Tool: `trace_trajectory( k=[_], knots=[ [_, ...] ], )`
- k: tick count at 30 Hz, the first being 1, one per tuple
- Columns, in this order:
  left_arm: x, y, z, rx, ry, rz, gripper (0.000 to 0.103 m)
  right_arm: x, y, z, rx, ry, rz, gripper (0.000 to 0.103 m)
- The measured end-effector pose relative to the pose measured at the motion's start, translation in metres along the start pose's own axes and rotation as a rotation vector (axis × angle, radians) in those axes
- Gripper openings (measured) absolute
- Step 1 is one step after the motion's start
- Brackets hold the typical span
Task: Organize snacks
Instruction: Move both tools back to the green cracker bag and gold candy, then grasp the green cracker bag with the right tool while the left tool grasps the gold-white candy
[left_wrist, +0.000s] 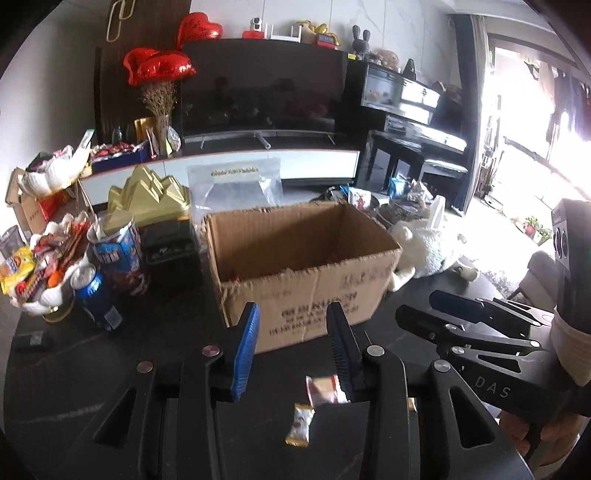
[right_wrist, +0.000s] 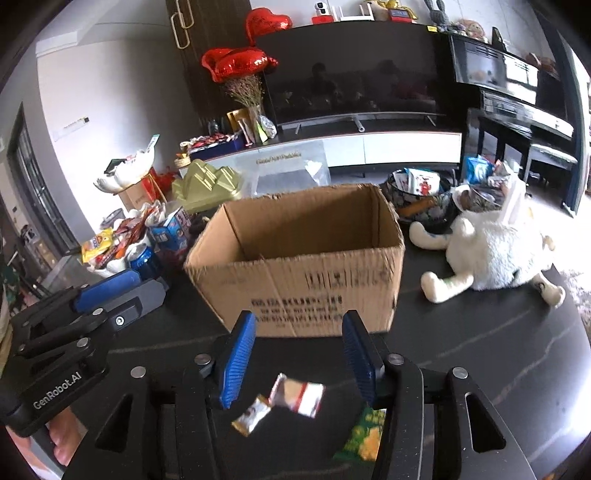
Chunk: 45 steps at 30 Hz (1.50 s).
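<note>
An open cardboard box stands on the dark table, its inside mostly hidden by the near wall. My left gripper is open just in front of it, with nothing between the blue pads. My right gripper is also open and empty, beside the left one; it shows from the side in the left wrist view. On the table under the grippers lie a red-and-white snack packet, a small gold packet and a green packet.
A white plush toy lies right of the box. A blue can, a blue carton and a white dish heaped with snacks crowd the left. A dark bowl of packets sits behind the box on the right.
</note>
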<state>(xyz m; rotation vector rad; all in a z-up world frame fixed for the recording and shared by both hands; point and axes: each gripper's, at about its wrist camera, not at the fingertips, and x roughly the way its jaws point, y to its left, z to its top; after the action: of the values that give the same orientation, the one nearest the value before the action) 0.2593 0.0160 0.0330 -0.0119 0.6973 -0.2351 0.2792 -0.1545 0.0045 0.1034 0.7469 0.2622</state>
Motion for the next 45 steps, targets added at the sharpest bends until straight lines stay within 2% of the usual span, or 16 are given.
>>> trace_trajectory(
  k=[14, 20, 23, 31, 40, 43, 45],
  knots=[
    [0.005, -0.005, -0.052, -0.044, 0.103, -0.004, 0.041, 0.0, -0.015, -0.051, 0.069, 0.085, -0.061, 0.052],
    [0.018, -0.007, -0.073, -0.042, 0.166, 0.005, 0.042, 0.005, -0.022, -0.068, 0.086, 0.121, -0.098, 0.052],
    [0.026, -0.008, -0.083, -0.049, 0.193, 0.005, 0.044, 0.011, -0.027, -0.075, 0.103, 0.143, -0.11, 0.06],
    [0.045, -0.007, -0.107, -0.054, 0.251, -0.001, 0.045, 0.026, -0.036, -0.104, 0.135, 0.173, -0.137, 0.06],
    [0.069, -0.007, -0.125, -0.05, 0.313, 0.009, 0.046, 0.044, -0.044, -0.12, 0.132, 0.221, -0.179, 0.06],
    [0.077, -0.007, -0.13, -0.05, 0.333, 0.002, 0.046, 0.051, -0.046, -0.124, 0.13, 0.233, -0.177, 0.067],
    [0.082, -0.006, -0.133, -0.052, 0.345, 0.002, 0.046, 0.055, -0.047, -0.126, 0.134, 0.238, -0.174, 0.067]
  ],
)
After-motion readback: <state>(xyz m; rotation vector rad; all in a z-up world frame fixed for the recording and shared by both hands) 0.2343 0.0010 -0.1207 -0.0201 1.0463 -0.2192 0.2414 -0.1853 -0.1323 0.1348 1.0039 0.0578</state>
